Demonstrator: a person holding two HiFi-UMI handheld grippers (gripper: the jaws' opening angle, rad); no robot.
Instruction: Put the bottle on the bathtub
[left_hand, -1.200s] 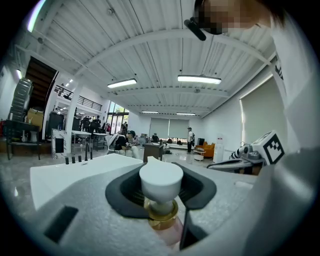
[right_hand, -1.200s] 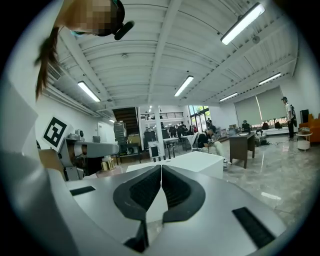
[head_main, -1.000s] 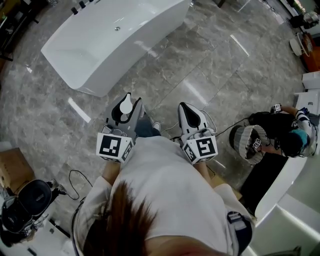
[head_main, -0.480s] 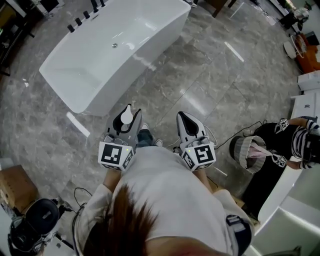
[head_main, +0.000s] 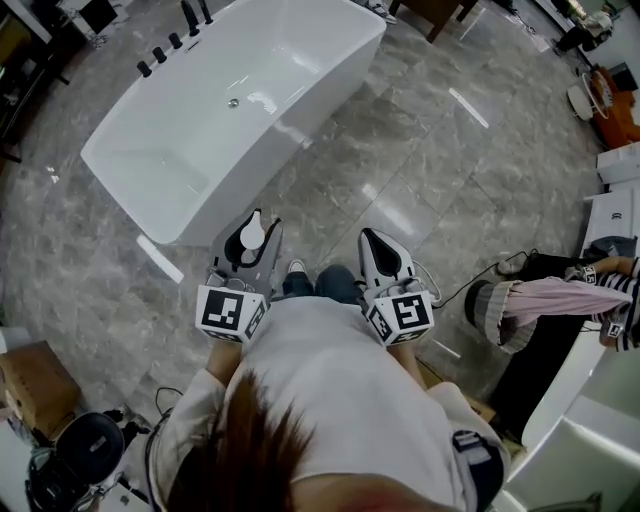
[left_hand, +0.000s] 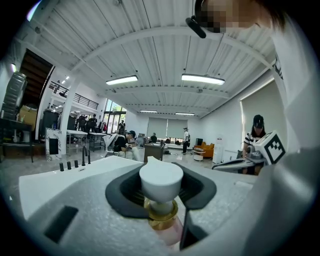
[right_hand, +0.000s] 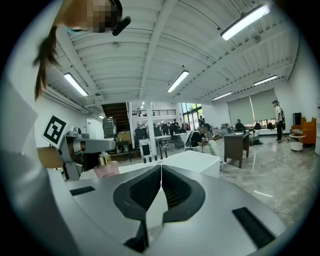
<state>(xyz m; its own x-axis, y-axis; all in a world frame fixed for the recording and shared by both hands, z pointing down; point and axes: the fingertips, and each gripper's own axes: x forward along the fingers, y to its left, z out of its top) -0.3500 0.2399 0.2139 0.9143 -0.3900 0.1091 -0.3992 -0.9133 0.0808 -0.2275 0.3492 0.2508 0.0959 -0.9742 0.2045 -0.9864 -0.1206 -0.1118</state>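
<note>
A white freestanding bathtub (head_main: 200, 130) stands on the grey marble floor, ahead and to the left in the head view. My left gripper (head_main: 258, 222) is shut on a small bottle (head_main: 252, 236) with a white cap. In the left gripper view the bottle (left_hand: 161, 200) shows a white cap, a gold collar and a pink body between the black pads. The tub's rim (left_hand: 45, 180) lies beyond it. My right gripper (head_main: 369, 236) is level beside the left one, shut with nothing in it. In the right gripper view its jaws (right_hand: 161, 169) meet, with the bottle (right_hand: 106, 167) at the left and the tub (right_hand: 192, 160) ahead.
Black taps (head_main: 165, 42) stand along the tub's far end. A person (head_main: 545, 300) sits on the floor at the right, by a white fixture (head_main: 585, 395). A cardboard box (head_main: 30, 375) and a black device (head_main: 85, 450) lie at the lower left.
Both grippers have moved forward towards the bathtub, which now fills more of the head view. The bottle stays in the left gripper. The seated person at the right has shifted.
</note>
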